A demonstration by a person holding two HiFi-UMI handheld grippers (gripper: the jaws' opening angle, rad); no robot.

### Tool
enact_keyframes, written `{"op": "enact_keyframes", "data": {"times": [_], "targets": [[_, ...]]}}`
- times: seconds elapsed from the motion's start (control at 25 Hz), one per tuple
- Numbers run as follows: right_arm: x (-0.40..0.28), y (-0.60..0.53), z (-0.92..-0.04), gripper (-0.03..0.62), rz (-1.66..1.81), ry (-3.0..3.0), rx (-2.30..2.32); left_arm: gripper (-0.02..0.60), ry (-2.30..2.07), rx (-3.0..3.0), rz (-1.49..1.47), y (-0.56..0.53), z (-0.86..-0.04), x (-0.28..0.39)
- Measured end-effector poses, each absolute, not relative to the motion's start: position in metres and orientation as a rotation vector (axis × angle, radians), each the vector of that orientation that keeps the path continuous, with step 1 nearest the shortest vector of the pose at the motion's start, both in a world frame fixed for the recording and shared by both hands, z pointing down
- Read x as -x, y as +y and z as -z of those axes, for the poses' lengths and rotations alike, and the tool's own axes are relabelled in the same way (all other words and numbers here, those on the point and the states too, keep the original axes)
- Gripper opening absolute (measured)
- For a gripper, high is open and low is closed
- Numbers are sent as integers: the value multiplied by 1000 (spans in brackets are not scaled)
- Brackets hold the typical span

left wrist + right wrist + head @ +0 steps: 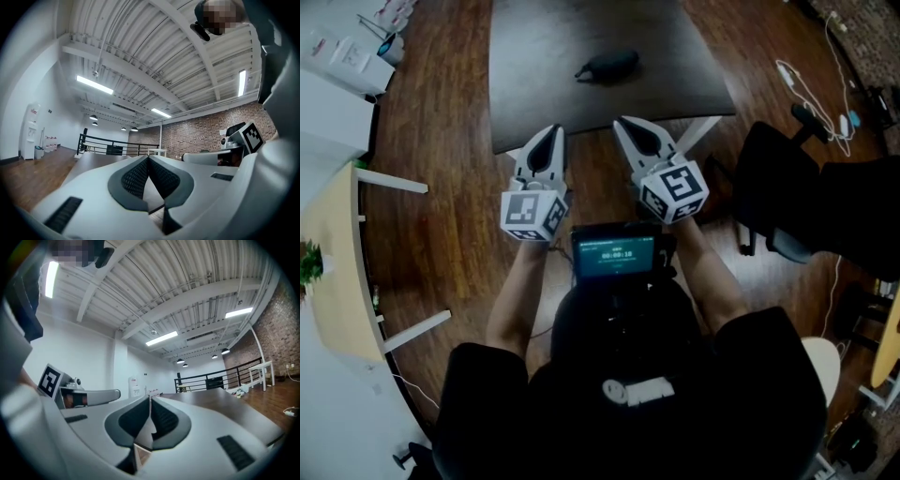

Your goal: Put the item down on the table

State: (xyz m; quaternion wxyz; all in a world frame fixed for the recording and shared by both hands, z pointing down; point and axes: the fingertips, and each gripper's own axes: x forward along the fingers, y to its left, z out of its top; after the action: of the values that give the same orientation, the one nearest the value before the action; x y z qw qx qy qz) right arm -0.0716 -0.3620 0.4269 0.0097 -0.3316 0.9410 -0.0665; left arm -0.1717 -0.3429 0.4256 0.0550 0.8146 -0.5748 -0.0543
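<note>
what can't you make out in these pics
- Dark item on the table: in the head view it is small and dark against the dark top, so what it is can't be told. Neither gripper view shows it.
- Screen at the person's chest: in the head view its text is too small to read.
- Table's far end: cut off by the top edge of the head view.

Grippers: I count two on my feed, the left gripper (551, 133) and the right gripper (625, 125).
Marker cubes: two, one on each gripper.
Tables: two, the dark table (534, 94) and the pale table (336, 281).
Things on the dark one: a single dark item (609, 66).
Screens: one screen (615, 253).
Chairs: one chair (778, 187).
Plants: one plant (309, 262).
</note>
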Motion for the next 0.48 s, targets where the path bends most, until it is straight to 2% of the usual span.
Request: {"op": "enact_keyframes", "data": {"times": [0.48], "targets": [[12,-249,-391,12,168,2897,985,1,-1733,-2557,194,-230,-379,92]]}}
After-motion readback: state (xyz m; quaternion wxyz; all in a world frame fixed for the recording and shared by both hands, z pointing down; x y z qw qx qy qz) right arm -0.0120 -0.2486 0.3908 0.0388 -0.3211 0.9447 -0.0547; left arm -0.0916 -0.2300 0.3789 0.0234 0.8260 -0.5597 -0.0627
